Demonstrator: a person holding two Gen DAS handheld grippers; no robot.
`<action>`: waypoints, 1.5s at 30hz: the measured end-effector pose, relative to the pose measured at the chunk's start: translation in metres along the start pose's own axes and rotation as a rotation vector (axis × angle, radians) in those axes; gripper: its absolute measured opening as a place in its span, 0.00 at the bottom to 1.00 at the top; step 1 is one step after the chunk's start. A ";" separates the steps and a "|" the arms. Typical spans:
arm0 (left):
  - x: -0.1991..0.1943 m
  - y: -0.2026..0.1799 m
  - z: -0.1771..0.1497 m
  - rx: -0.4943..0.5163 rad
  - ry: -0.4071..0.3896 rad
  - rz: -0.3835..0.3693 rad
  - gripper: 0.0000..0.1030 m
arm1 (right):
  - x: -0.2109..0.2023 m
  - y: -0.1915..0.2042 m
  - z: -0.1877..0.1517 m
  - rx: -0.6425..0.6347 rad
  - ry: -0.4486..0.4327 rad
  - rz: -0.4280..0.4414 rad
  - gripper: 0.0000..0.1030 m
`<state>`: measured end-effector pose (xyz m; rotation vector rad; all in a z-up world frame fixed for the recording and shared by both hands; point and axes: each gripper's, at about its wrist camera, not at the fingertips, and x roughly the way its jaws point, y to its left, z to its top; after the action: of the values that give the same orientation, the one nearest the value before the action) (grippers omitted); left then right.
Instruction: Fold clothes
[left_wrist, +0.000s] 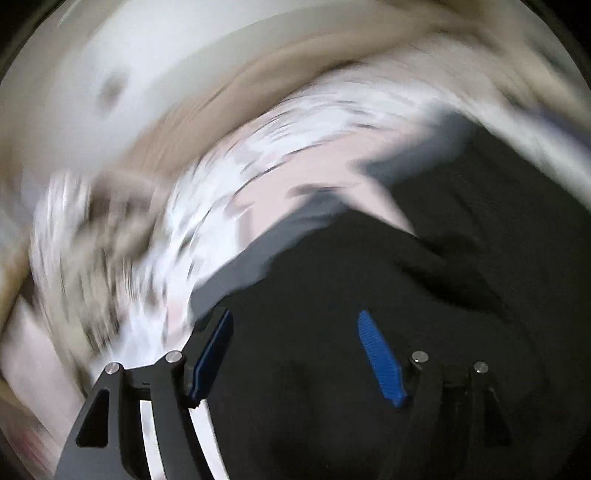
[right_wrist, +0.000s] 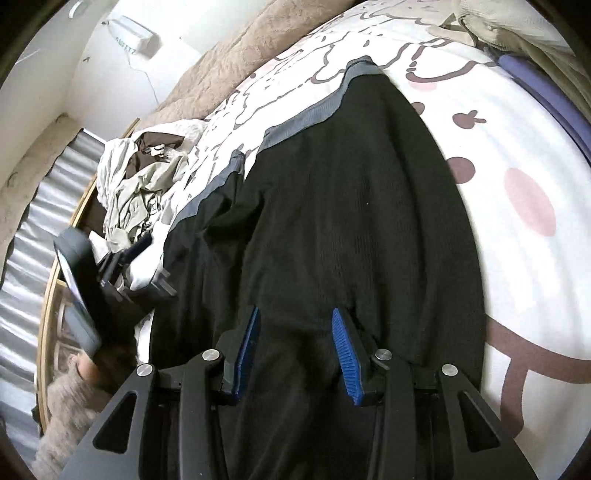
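A black garment with grey trim (right_wrist: 343, 206) lies spread lengthwise on the white patterned bed sheet (right_wrist: 524, 258). My right gripper (right_wrist: 295, 317) is over its near end, its blue pads open, with a fold of the black cloth bunched between them. In the right wrist view the left gripper (right_wrist: 122, 266) shows at the garment's left edge. The left wrist view is blurred by motion: my left gripper (left_wrist: 295, 317) is open over the black garment (left_wrist: 424, 295), nothing between its pads.
A pile of beige and brown clothes (right_wrist: 140, 184) lies at the bed's left edge. A tan blanket (right_wrist: 236, 62) covers the far side. More fabric and a purple item (right_wrist: 543, 85) sit at the far right. A wooden bed frame (right_wrist: 51, 295) and a wall are on the left.
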<state>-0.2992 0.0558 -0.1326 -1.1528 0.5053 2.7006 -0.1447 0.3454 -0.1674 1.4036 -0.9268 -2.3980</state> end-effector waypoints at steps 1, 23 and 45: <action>0.008 0.026 0.003 -0.115 0.021 -0.026 0.69 | 0.000 0.001 0.000 -0.004 0.001 0.000 0.39; 0.025 -0.103 -0.011 0.672 -0.223 0.400 0.07 | 0.004 0.005 -0.002 -0.035 -0.006 0.017 0.40; -0.050 -0.113 0.014 0.339 0.015 -0.328 0.87 | -0.025 -0.038 0.015 0.180 -0.078 0.141 0.40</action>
<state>-0.2428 0.1652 -0.1142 -1.0556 0.6776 2.2262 -0.1394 0.3935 -0.1680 1.2618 -1.2451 -2.3285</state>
